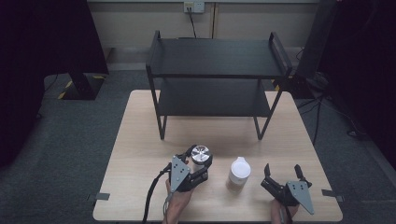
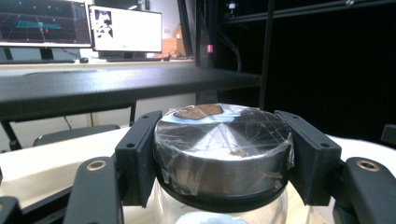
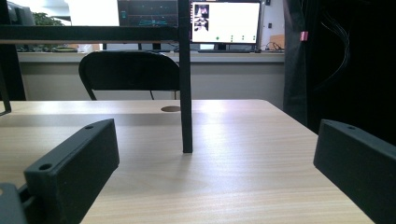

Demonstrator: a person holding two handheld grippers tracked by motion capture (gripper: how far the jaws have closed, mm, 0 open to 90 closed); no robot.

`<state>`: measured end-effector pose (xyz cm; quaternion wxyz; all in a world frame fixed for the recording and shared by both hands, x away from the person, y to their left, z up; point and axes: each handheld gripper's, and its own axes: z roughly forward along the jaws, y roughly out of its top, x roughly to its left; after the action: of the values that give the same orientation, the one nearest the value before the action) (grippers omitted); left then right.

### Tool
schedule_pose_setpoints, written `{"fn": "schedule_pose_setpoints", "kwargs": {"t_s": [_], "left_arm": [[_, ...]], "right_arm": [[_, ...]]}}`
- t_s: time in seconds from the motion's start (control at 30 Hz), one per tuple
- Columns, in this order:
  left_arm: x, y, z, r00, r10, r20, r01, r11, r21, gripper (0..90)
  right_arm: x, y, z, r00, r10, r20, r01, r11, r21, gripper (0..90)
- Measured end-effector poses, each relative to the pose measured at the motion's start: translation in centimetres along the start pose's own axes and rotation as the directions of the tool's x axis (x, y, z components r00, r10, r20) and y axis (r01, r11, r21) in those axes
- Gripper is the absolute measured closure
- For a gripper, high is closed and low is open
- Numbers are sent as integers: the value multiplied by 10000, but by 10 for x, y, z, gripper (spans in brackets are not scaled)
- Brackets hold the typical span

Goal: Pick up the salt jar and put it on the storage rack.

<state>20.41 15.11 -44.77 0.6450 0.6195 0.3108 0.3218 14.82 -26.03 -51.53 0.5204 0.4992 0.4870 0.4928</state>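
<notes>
My left gripper (image 1: 198, 164) has both jaws pressed against the sides of the silver lid (image 2: 223, 144) of a glass jar (image 1: 201, 157), which stands on the wooden table (image 1: 140, 140) near its front edge. My right gripper (image 1: 282, 176) sits spread wide, holding nothing, just right of a white-capped bottle (image 1: 238, 173). Behind both stands a black two-tier shelf (image 1: 217, 70).

No readable text, label, brand or number anywhere. Monitors (image 2: 125, 30) in the left gripper view and a screen (image 3: 225, 22) in the right gripper view carry graphics and marks too small and blurred to make out. Nothing legible on the steel-lidded jar (image 2: 223, 149) or the white-capped container (image 1: 239, 173).
</notes>
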Motion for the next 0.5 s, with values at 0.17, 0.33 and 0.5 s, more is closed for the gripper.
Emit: {"fn": "schedule_pose_setpoints", "kwargs": {"t_s": [0.17, 0.33, 0.5], "left_arm": [[14, 13, 1, 9980, 128, 626, -127, 9999, -18, 355], [27, 27, 3, 9940, 266, 1056, -275, 9996, 73, 355], [38, 39, 6, 9894, 190, 1443, -200, 9998, 49, 354]], "right_arm": [[0, 0, 0, 10000, -1, 0, 1, 10000, -1, 0], [0, 0, 0, 10000, -1, -1, 1, 10000, -1, 0], [0, 0, 0, 10000, -3, 23, 3, 10000, 1, 0]]}}
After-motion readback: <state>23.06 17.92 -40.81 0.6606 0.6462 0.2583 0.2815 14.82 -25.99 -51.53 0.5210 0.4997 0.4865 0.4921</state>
